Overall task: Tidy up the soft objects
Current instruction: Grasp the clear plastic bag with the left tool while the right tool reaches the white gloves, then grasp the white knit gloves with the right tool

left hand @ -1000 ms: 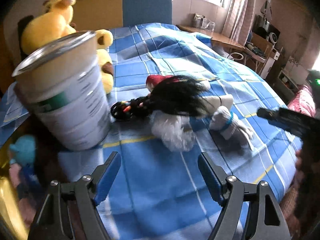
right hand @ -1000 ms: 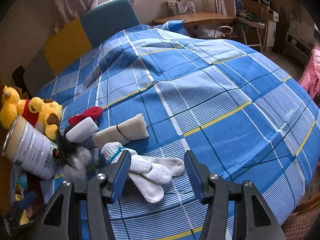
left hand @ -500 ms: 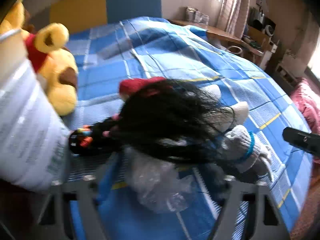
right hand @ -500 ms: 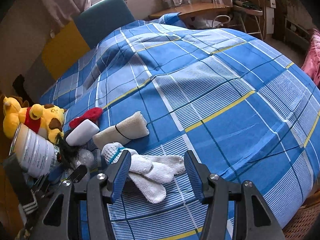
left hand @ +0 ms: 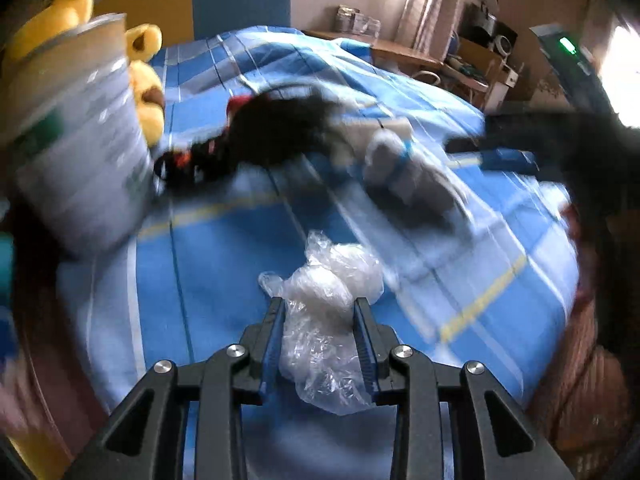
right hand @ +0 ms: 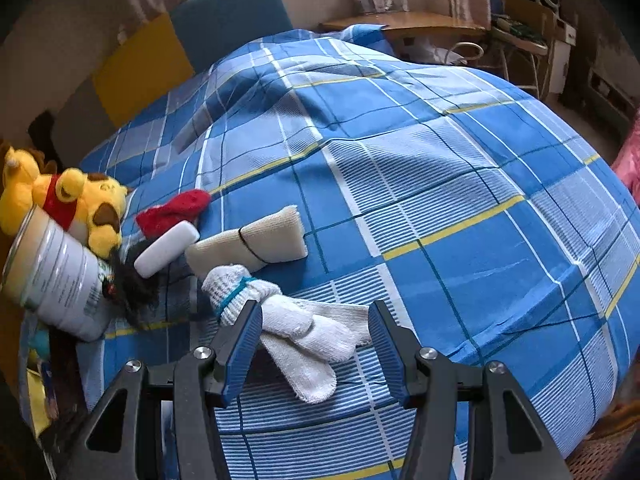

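Between the closing jaws of the left gripper (left hand: pixel 320 306): crumpled clear plastic bag (left hand: pixel 326 312), pads pressing its sides, above the blue plaid bedspread (left hand: pixel 200 288). Right gripper (right hand: pixel 314 312) jaws apart, gripping nothing, over white knit gloves (right hand: pixel 304 330) lying on the bedspread. Tin can (right hand: pixel 56 280) at left.

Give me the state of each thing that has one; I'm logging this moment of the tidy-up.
left gripper: jaws closing, pads pressing on the plastic bag
clear plastic bag: crumpled, between the left pads
right gripper: open, above the white gloves, not touching them
white gloves: lying flat on the bedspread
beige cloth roll: rolled, tied with a black band
tin can: tilted, closed
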`<action>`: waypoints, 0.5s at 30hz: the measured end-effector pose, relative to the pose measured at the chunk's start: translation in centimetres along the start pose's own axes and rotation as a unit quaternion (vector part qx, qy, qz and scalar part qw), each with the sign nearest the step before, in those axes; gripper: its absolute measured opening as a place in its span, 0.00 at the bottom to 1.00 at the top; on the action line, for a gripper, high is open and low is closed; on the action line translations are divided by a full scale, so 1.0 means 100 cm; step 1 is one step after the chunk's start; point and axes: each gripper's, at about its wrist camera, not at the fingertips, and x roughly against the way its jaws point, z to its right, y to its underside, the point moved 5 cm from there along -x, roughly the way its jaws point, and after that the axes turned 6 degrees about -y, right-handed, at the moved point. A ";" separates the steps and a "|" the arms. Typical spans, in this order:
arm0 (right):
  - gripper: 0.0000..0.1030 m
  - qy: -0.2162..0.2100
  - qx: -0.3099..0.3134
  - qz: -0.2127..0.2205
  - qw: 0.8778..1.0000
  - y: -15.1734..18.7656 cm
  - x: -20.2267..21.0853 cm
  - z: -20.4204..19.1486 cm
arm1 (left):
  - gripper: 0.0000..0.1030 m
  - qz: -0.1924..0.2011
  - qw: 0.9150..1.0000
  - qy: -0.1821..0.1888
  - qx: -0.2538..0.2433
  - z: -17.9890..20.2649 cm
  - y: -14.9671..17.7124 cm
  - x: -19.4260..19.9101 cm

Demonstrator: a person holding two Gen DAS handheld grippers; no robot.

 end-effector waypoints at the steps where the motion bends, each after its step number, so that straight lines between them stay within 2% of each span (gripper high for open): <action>1: 0.54 -0.001 0.006 0.000 1.000 0.000 0.000 -0.002 | 0.33 0.009 1.000 -0.003 -0.003 0.000 0.006 0.003; 3: 0.54 -0.003 0.024 -0.008 1.000 0.002 -0.004 -0.008 | 0.33 0.012 1.000 -0.005 -0.006 -0.001 0.013 0.005; 9: 0.57 0.039 0.112 -0.020 0.993 0.013 -0.014 -0.031 | 0.34 0.018 1.000 0.005 -0.002 -0.006 0.014 -0.004; 13: 0.60 0.062 0.175 -0.031 0.982 0.017 -0.023 -0.047 | 0.34 0.022 1.000 0.006 -0.004 -0.005 0.015 -0.003; 15: 0.63 0.086 0.206 -0.028 0.974 0.014 -0.030 -0.054 | 0.34 0.023 1.000 0.006 -0.003 -0.005 0.016 -0.003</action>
